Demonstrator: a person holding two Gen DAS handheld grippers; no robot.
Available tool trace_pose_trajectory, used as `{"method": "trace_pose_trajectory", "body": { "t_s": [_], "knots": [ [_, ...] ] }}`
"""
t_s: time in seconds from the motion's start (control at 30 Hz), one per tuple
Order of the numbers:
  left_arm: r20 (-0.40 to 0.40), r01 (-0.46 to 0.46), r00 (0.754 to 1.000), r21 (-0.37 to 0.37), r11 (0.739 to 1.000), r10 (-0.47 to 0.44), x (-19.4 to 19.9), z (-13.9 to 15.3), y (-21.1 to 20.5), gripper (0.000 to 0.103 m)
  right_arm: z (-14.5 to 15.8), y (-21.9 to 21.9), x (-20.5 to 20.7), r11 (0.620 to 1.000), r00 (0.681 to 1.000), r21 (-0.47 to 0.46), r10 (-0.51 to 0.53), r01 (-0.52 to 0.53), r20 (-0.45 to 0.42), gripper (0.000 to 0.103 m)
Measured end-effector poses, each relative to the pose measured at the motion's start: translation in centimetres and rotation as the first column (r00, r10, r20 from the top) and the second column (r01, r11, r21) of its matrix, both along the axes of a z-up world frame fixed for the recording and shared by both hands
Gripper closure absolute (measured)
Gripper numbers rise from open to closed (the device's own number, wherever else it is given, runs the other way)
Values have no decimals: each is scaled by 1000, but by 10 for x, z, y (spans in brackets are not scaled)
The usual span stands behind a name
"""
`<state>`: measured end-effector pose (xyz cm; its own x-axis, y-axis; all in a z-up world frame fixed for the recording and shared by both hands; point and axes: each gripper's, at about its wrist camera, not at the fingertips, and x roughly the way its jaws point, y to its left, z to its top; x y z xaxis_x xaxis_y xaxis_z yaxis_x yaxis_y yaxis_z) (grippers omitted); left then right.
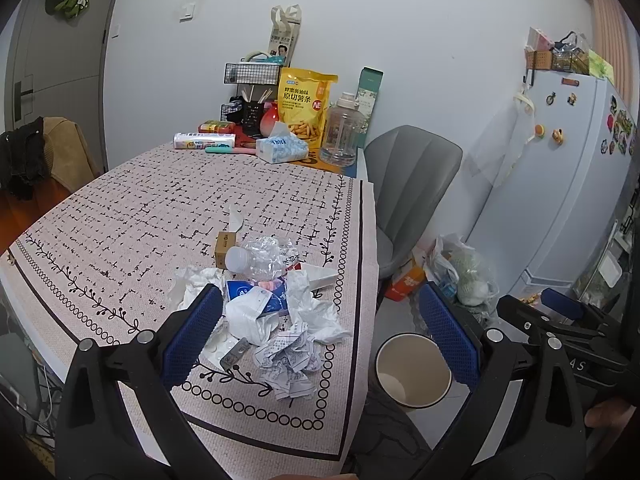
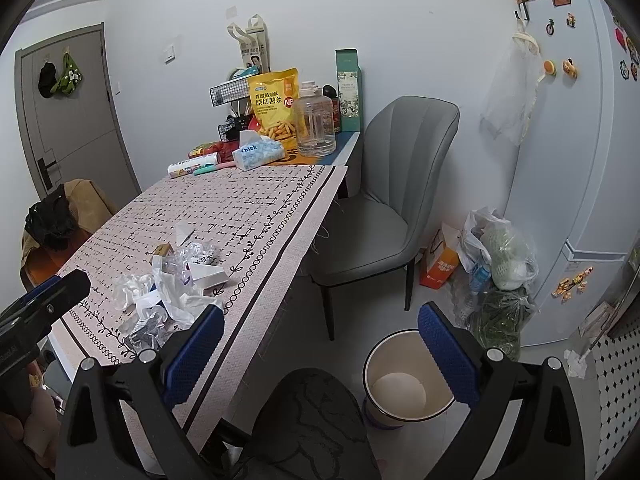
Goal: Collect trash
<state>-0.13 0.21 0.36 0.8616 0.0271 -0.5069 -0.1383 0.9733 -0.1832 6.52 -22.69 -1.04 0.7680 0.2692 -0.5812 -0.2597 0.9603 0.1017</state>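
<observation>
A pile of trash lies near the table's front edge: a crushed clear plastic bottle [image 1: 262,258], a small brown box [image 1: 225,245], crumpled tissues [image 1: 316,308], a crumpled receipt [image 1: 290,364] and a blue wrapper [image 1: 256,294]. The pile also shows in the right wrist view [image 2: 168,292]. A white bin [image 1: 414,372] stands on the floor beside the table, empty inside; it also shows in the right wrist view [image 2: 404,380]. My left gripper [image 1: 320,332] is open and empty, just before the pile. My right gripper [image 2: 320,344] is open and empty, over the floor between table and bin.
The table [image 1: 120,216] has a patterned cloth. At its far end stand a tissue box [image 1: 282,148], a yellow snack bag [image 1: 306,106] and a clear jug [image 1: 340,132]. A grey chair [image 2: 384,200], floor bags [image 2: 496,256] and a fridge [image 2: 568,160] are to the right.
</observation>
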Motion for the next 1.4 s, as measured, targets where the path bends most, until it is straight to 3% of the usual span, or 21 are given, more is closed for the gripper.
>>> {"method": "trace_pose_trajectory", "body": {
  "t_s": [0.67, 1.4],
  "knots": [
    [22, -17, 1000, -9, 1000, 17, -6, 1, 5, 6, 3, -1, -2, 1000, 1000, 14, -8, 8, 10, 8],
    [-11, -25, 1000, -42, 999, 24, -3, -7, 11, 6, -6, 4, 0, 1000, 1000, 16, 0, 0, -12, 8]
  ]
}}
